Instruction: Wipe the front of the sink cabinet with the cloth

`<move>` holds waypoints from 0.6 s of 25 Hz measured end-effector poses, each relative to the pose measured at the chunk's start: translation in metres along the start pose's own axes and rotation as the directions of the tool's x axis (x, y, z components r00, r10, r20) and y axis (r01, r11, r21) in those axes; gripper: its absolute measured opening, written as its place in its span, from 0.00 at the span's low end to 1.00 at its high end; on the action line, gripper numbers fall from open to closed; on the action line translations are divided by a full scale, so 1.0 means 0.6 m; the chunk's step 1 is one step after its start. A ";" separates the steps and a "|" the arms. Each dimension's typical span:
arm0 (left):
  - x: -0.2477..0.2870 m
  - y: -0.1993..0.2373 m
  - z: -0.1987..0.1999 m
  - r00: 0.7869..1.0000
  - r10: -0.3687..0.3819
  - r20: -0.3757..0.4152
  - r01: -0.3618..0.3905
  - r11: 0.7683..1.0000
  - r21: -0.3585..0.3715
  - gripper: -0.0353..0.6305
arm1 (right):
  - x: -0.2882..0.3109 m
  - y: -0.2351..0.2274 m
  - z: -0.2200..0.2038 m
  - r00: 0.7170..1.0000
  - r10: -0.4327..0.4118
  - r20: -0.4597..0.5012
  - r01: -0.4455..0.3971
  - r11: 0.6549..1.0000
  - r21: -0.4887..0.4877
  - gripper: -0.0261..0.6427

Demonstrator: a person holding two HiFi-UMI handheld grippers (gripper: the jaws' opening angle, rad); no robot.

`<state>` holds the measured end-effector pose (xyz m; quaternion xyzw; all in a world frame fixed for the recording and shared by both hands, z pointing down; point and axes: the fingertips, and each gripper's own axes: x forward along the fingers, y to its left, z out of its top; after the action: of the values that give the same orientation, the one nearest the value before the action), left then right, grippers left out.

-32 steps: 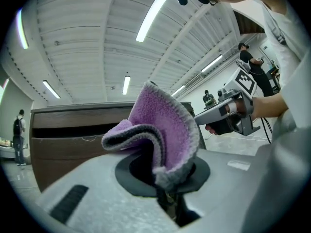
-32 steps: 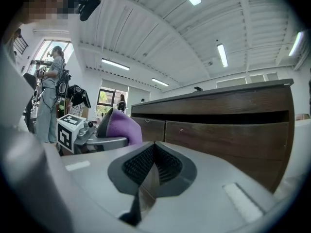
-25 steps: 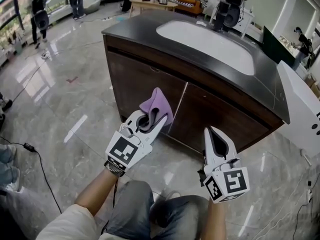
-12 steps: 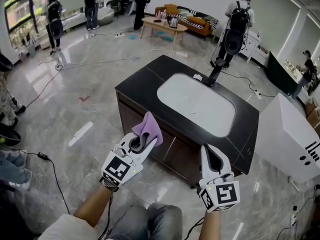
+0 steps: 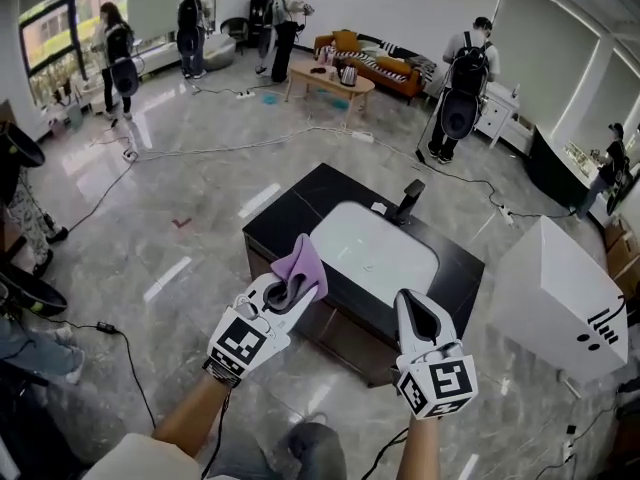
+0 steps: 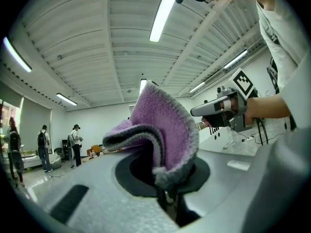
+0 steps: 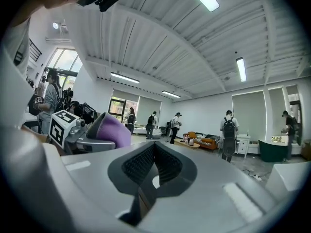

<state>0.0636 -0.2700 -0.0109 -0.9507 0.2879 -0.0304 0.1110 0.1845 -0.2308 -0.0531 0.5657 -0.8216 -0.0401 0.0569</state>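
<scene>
The dark sink cabinet [image 5: 335, 330] with its black top and white basin [image 5: 372, 253] stands well below and beyond both grippers in the head view. My left gripper [image 5: 303, 286] is shut on a purple cloth [image 5: 303, 260], held in the air above the cabinet's near left corner and clear of it. In the left gripper view the folded cloth [image 6: 167, 123] sticks up from the closed jaws against the ceiling. My right gripper [image 5: 411, 304] is shut with nothing in it, over the cabinet's near edge. The right gripper view shows its jaws [image 7: 153, 165] together, with the cloth [image 7: 114, 128] at the left.
A white box-shaped unit [image 5: 555, 303] stands right of the cabinet. A black faucet [image 5: 408, 201] rises at the basin's far side. Cables [image 5: 110, 330] run over the marble floor at left. Several people stand at the far end by a coffee table [image 5: 333, 80].
The view has risen from close beside the cabinet front to high above it. Both grippers came up and away from the doors, the left still holding the cloth.
</scene>
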 end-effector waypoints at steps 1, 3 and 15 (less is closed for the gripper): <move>-0.005 0.004 0.022 1.000 0.005 0.005 -0.005 1.000 -0.003 0.12 | -0.003 0.002 0.019 1.000 0.003 -0.005 -0.003 1.000 -0.002 0.05; -0.018 0.008 0.061 1.000 0.014 0.014 -0.014 1.000 -0.004 0.12 | -0.010 0.011 0.054 1.000 0.009 -0.010 -0.009 1.000 -0.004 0.05; -0.180 -0.034 0.205 1.000 0.010 0.021 -0.011 1.000 0.011 0.12 | -0.121 0.169 0.195 0.999 0.035 -0.002 -0.035 0.999 -0.019 0.05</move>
<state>-0.0002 -0.1702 -0.1253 -0.9488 0.2916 -0.0216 0.1195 0.1001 -0.1265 -0.1594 0.5506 -0.8310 -0.0464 0.0637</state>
